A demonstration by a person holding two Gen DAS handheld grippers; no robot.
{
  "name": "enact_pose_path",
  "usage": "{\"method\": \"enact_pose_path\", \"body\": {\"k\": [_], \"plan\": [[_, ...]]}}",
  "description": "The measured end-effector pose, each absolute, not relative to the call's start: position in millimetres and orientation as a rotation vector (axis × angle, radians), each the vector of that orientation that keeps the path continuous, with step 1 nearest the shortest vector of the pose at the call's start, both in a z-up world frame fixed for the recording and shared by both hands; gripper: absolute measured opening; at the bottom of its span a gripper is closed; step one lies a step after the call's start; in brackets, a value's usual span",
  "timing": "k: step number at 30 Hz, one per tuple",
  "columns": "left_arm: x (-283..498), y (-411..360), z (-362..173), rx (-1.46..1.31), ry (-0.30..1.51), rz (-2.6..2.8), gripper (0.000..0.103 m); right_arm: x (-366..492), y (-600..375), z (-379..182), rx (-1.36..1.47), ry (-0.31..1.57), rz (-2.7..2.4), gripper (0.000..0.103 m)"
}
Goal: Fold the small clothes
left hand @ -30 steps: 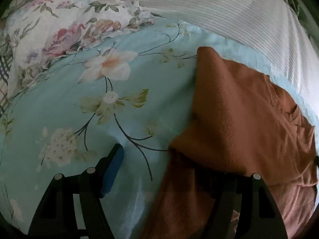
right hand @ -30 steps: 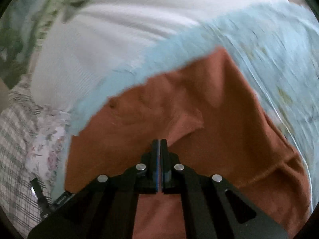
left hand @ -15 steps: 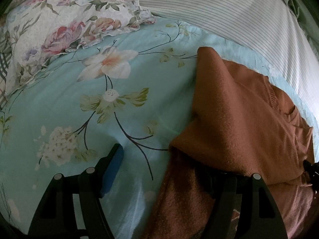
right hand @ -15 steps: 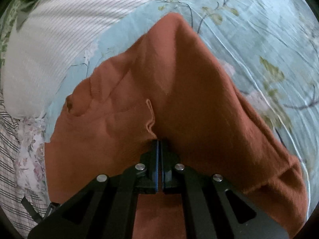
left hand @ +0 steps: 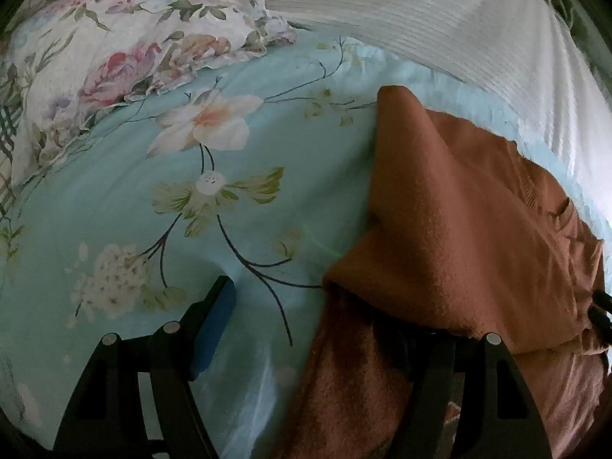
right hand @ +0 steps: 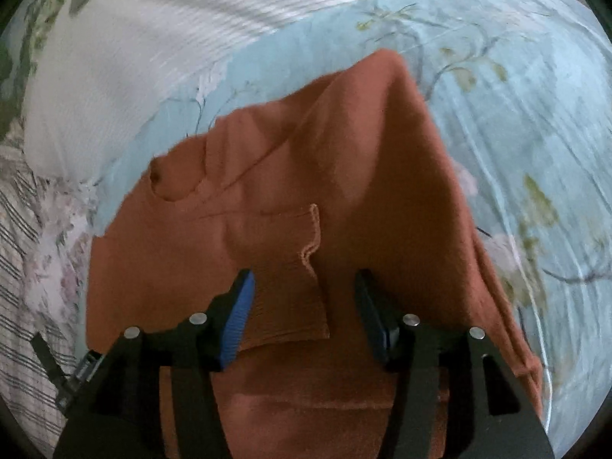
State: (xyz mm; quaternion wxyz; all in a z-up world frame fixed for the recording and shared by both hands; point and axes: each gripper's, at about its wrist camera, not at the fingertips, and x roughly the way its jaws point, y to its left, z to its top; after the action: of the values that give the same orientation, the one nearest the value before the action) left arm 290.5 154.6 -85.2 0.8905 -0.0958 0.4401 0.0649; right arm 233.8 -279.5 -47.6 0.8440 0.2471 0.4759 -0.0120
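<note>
A rust-brown knitted sweater (right hand: 344, 176) lies partly folded on a light blue floral bedsheet (right hand: 535, 114). Its ribbed sleeve cuff (right hand: 294, 252) lies flat on the body of the sweater, between the fingers of my right gripper (right hand: 304, 287), which is open and holds nothing. In the left wrist view the sweater (left hand: 459, 229) fills the right side. My left gripper (left hand: 306, 306) is open; its left finger with the blue pad (left hand: 214, 321) rests on the sheet (left hand: 191, 229), and its right finger is hidden under the sweater's edge.
A floral pillow (left hand: 114, 49) lies at the back left of the bed. A white ribbed blanket (left hand: 440, 19) runs along the far side; it also shows in the right wrist view (right hand: 134, 57). A checked cloth (right hand: 23, 267) lies at the left.
My right gripper was shut on the sleeve cuff; it has opened and the cuff now lies flat on the sweater. My left gripper has stayed in place.
</note>
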Motion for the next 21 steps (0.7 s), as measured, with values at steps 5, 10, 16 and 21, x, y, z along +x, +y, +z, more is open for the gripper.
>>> {"method": "enact_pose_path", "body": {"k": [5, 10, 16, 21], "plan": [[296.9, 154.3, -83.8, -0.187, 0.936, 0.141, 0.073, 250.3, -262.5, -43.1, 0.447, 1.016, 0.087, 0.006], [292.6, 153.0, -82.7, -0.164, 0.935, 0.148, 0.072, 211.1, -284.0, 7.8, 0.501, 0.776, 0.073, 0.006], [288.9, 153.8, -83.9, -0.181, 0.923, 0.159, 0.069, 206.2, -307.0, -37.1, 0.499, 0.912, -0.032, 0.006], [286.4, 170.9, -83.2, -0.301, 0.918, 0.155, 0.067, 202.8, -301.5, -36.9, 0.463, 0.910, -0.074, 0.006]]}}
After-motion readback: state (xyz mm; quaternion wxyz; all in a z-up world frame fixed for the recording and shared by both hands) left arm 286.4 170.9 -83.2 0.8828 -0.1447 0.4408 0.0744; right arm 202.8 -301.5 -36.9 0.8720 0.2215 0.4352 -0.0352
